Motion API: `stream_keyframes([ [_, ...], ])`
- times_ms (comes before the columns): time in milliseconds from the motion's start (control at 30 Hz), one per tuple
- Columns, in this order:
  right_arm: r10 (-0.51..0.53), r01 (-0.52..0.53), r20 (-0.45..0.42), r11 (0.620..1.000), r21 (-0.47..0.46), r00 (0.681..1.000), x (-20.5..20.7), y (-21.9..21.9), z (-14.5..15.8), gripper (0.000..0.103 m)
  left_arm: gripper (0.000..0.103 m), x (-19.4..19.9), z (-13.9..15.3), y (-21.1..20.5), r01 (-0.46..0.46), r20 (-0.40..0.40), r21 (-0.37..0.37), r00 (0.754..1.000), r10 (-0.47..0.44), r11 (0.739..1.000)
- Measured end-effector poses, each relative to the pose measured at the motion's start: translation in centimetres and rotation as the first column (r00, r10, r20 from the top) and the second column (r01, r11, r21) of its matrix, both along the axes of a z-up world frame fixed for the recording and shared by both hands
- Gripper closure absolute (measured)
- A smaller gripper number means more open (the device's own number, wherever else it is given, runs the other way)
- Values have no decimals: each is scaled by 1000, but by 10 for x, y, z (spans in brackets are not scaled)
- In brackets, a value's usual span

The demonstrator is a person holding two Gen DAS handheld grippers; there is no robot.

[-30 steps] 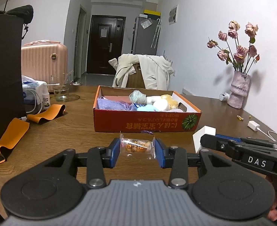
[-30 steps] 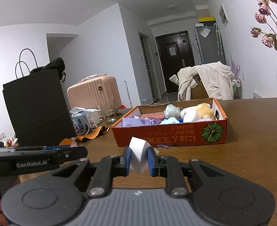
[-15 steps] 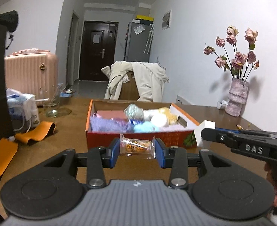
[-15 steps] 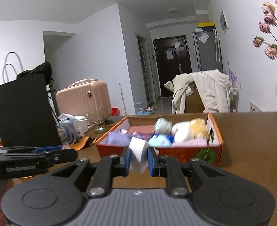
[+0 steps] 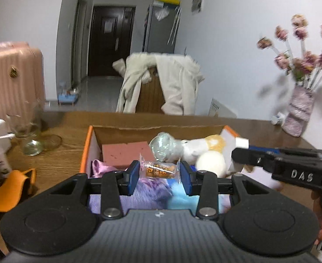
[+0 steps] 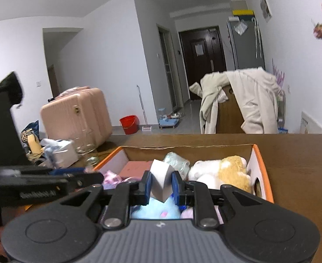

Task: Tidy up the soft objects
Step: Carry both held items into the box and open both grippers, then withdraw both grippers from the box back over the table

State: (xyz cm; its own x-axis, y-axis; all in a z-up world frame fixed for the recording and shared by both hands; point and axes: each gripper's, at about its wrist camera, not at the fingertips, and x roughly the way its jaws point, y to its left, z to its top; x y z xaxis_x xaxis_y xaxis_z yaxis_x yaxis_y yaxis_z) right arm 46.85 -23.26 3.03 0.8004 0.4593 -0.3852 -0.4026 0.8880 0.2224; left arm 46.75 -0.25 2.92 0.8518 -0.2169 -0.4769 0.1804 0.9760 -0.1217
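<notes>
My left gripper (image 5: pixel 160 172) is shut on a clear snack packet (image 5: pixel 158 170) with orange contents and holds it above the orange cardboard box (image 5: pixel 85 151). My right gripper (image 6: pixel 162 185) is shut on a white foam block (image 6: pixel 160 180) and holds it above the same box (image 6: pixel 264 171). The box holds a pink sponge (image 5: pixel 126 153), purple cloth (image 5: pixel 147 194), a clear wrapped ball (image 5: pixel 165 146), a white ball (image 5: pixel 210 163) and a yellow-white plush (image 6: pixel 229 171). The right gripper's side shows in the left wrist view (image 5: pixel 239 149).
The box sits on a wooden table (image 5: pixel 58 160). A glass jar (image 5: pixel 29 135) and orange bands (image 5: pixel 9 188) lie left. A vase of dried roses (image 5: pixel 299 114) stands far right. A chair with a beige coat (image 5: pixel 161 83) is behind the table, a pink suitcase (image 6: pixel 77 114) left.
Both grippers have risen and moved forward from in front of the box to over it, each still holding its object.
</notes>
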Motion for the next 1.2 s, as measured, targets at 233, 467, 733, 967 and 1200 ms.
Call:
stream_keyframes([
  [233, -10, 11, -114, 1000, 13, 993, 93, 16, -25, 81, 60, 70, -29, -9, 8, -88, 8, 996, -7, 1000],
  [467, -29, 36, -147, 998, 44, 989, 116, 18, -38, 43, 30, 78, -35, 1, -5, -96, -23, 995, 3, 1000],
  [733, -32, 40, -151, 998, 47, 988, 103, 16, -25, 43, 30, 61, -17, 7, -11, -79, -18, 997, 10, 1000],
  [967, -52, 53, -79, 999, 8, 996, 54, -3, 22, 43, 27, 17, 23, 16, -39, -12, 21, 999, 39, 999],
  [1200, -128, 126, -55, 992, -30, 990, -19, -49, 43, 38, 25, -59, 50, 38, -108, 62, 81, 993, 104, 991],
])
